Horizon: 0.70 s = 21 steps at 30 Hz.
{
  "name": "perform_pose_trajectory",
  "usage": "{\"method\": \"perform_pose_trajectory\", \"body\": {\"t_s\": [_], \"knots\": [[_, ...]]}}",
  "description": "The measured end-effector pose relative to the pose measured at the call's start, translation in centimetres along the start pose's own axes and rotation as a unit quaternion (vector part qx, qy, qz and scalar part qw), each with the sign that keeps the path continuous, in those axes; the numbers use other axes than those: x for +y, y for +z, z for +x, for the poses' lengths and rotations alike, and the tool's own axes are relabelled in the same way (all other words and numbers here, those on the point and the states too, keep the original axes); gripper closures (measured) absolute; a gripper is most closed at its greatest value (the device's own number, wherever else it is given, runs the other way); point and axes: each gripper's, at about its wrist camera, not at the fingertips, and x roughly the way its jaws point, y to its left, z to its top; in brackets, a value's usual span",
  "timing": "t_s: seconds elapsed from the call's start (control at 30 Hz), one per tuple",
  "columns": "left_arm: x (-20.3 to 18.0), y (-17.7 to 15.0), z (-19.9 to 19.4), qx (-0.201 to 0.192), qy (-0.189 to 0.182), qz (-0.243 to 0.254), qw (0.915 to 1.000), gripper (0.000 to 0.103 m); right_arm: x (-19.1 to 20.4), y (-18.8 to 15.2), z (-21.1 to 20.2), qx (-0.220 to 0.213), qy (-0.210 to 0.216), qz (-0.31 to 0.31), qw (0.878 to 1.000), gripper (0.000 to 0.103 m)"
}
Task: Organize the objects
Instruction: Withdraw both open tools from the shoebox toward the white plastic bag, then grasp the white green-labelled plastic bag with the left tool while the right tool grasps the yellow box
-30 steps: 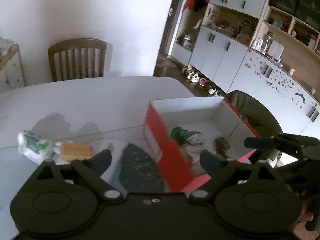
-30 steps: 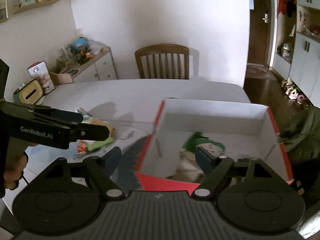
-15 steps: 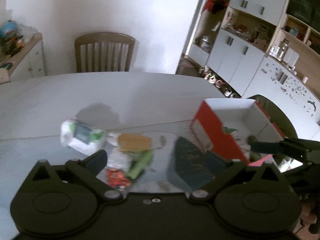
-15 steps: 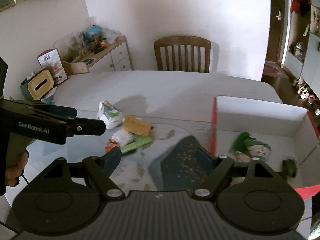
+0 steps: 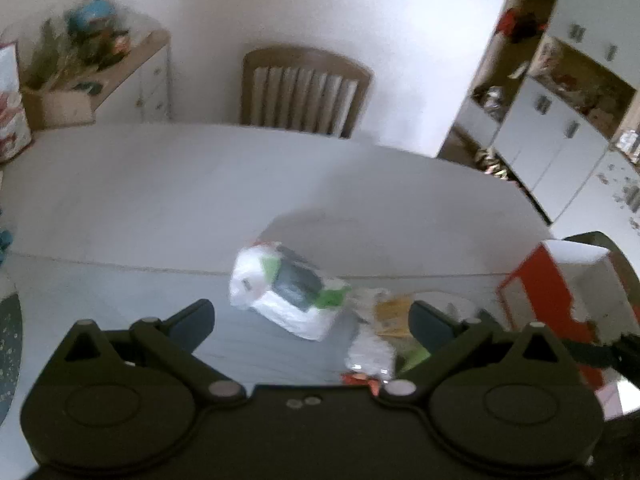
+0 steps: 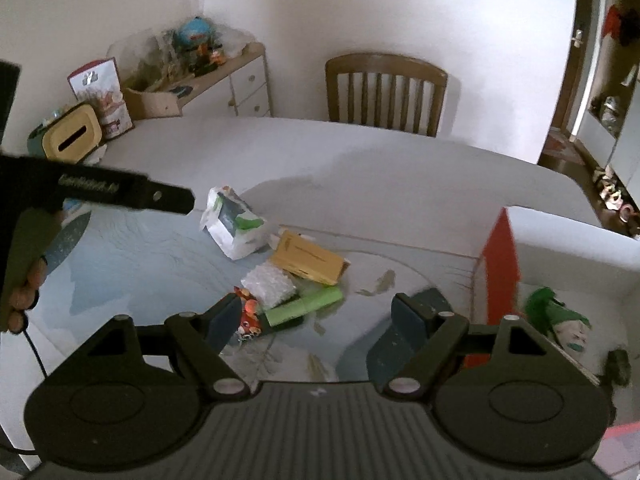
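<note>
Left gripper point(image 5: 310, 318): jaws spread wide, nothing held. A white packet with green and dark print point(image 5: 286, 290) lies on the table between the fingertips, just ahead of them and apart from both. Near the right-hand fingertip lie a yellow card box point(image 5: 394, 316) and a clear plastic bag point(image 5: 372, 354); a red wrapper point(image 5: 362, 380) shows at the gripper body's edge. The view is blurred.

Right gripper point(image 6: 320, 320): jaws spread wide, nothing held. A green tube point(image 6: 304, 306) lies between the fingertips, nearer the left-hand one. The red wrapper point(image 6: 248, 320) lies just beside the left-hand fingertip. The clear plastic bag point(image 6: 270, 286) sits just ahead of the tube, the yellow card box point(image 6: 310, 258) further ahead, and the white packet point(image 6: 234, 222) beyond that, to the left.

A red-sided box point(image 6: 502, 252) stands to the right of the right-hand fingertip. Inside it lies a green-and-white toy point(image 6: 560, 320). All rest on the table point(image 6: 320, 152); a chair point(image 6: 384, 94) stands at its far edge.
</note>
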Motion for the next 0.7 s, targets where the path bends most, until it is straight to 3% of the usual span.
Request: {"method": "perform_pose_trajectory", "body": {"t_s": [0.27, 0.4, 0.7], "knots": [[1.9, 1.7, 4.1, 0.054, 0.015, -0.055, 0.9969, 0.000, 0.6, 1.4, 4.4, 0.032, 0.013, -0.036, 0.999, 0.021], [2.1, 2.8, 6.5, 0.093, 0.041, -0.072, 0.9923, 0.000, 0.4, 1.8, 6.8, 0.058, 0.006, -0.066, 0.996, 0.021], [1.5, 4.7, 9.8, 0.120, 0.076, -0.101, 0.9847, 0.001, -0.3, 2.8, 10.5, 0.083, 0.028, -0.092, 0.992, 0.021]]}}
